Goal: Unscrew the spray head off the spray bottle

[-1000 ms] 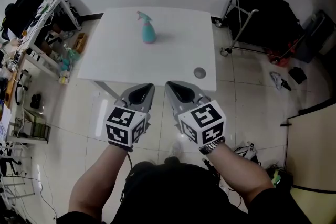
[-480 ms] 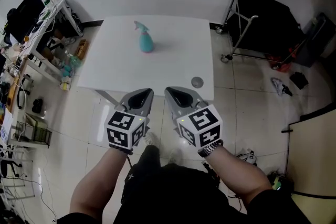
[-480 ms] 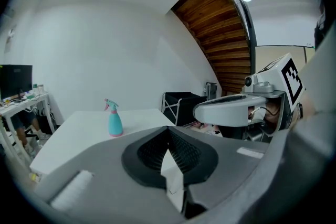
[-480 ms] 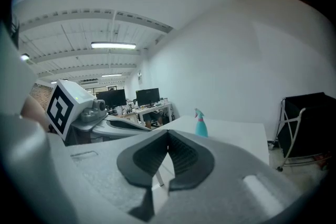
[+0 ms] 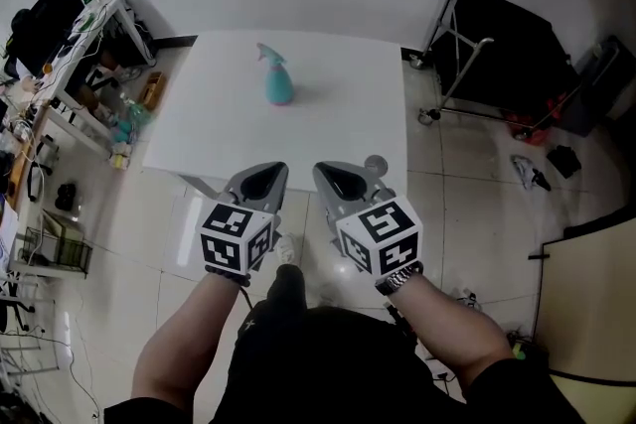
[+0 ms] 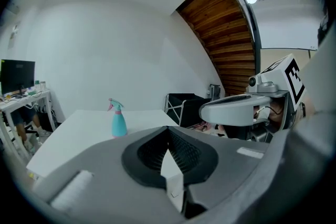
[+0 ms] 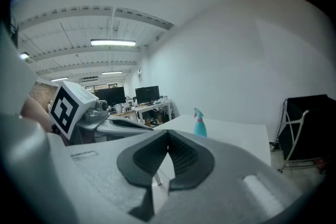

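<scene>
A teal spray bottle [image 5: 278, 82] with a teal spray head [image 5: 267, 54] and pink nozzle stands upright at the far middle of the white table [image 5: 328, 114]. It also shows small in the left gripper view [image 6: 118, 121] and the right gripper view [image 7: 199, 124]. My left gripper [image 5: 260, 176] and right gripper [image 5: 340, 174] hover side by side just short of the table's near edge, well apart from the bottle. Both are shut with nothing between their jaws.
A small grey round disc [image 5: 376, 164] lies near the table's front right corner, partly behind my right gripper. A cluttered shelf [image 5: 89, 45] stands left of the table. A black rack on a metal frame [image 5: 497, 45] stands to the right. Tiled floor lies below.
Both grippers have moved a little toward the table; the right one now overlaps the grey disc. The bottle has not moved.
</scene>
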{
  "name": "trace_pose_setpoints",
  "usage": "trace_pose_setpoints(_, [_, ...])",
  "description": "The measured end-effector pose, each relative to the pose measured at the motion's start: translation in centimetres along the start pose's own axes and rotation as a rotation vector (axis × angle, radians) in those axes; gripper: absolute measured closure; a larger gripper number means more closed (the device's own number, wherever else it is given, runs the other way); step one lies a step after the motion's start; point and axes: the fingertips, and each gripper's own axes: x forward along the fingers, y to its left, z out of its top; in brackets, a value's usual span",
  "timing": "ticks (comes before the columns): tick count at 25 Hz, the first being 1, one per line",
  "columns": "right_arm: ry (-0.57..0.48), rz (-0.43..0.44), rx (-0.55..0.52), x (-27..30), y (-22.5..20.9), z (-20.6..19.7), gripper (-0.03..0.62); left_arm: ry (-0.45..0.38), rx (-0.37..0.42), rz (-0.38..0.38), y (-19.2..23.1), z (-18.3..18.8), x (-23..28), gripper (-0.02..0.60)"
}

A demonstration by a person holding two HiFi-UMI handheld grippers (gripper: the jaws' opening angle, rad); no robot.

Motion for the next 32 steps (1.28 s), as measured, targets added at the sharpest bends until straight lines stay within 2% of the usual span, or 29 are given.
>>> trace_pose_setpoints(13, [0.042,-0.015,-0.010,4.8,-1.9,0.7,0.603,0.017,-0.036,-0.008,4.8,-0.1,3.4,0.566])
trace_pose_setpoints(22, [0.071,-0.031,0.005,8.8,-3.9,0.9,0.603,0.054,-0.057,-0.036,8.2,-0.5,6.5,0.524])
trace_pose_setpoints(32, [0.112,-0.049,0.020,13.0,-6.0,1.1,0.603,0.093,-0.082,-0.054,12.0,-1.1,10.0,0.412])
